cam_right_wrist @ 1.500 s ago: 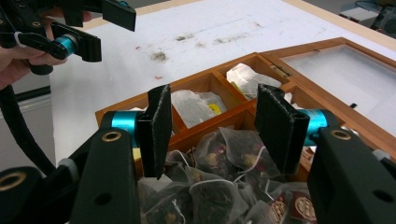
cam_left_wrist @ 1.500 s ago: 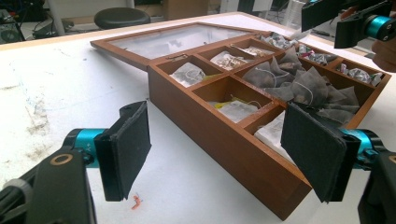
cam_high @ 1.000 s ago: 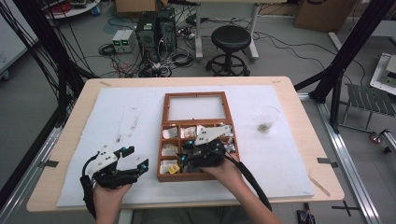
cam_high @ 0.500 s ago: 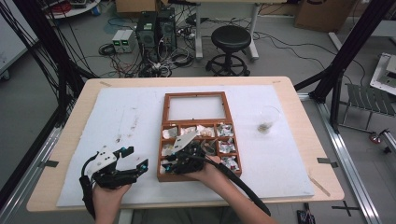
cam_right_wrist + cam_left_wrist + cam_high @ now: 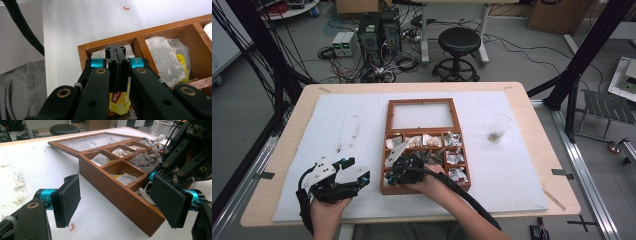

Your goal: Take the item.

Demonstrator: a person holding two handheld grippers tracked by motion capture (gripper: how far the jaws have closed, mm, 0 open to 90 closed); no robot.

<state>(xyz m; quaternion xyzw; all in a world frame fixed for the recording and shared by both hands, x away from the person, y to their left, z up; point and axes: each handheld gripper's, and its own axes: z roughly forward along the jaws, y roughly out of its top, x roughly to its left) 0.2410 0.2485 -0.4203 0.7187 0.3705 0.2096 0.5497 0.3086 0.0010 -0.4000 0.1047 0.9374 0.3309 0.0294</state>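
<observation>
A wooden tea box (image 5: 384, 159) lies open on the white mat, with tea bags in its compartments. My right gripper (image 5: 393, 177) hangs over the box's near-left compartment. In the right gripper view its jaws (image 5: 115, 50) are pressed together, and a yellow tea bag packet (image 5: 119, 100) hangs pinched under the pads. My left gripper (image 5: 357, 169) rests left of the box, open and holding nothing. In the left gripper view its pads (image 5: 67, 200) stand wide apart, facing the box's near wall (image 5: 112, 192).
The box's glass lid (image 5: 422, 114) lies flat behind it. A clear plastic cup (image 5: 498, 127) stands to the right on the mat. A tiny red scrap (image 5: 72, 227) lies on the mat near the box's corner. A stool and computers stand beyond the table.
My right gripper has moved left across the box, from the right-hand compartments to the near-left one. The left gripper has stayed put.
</observation>
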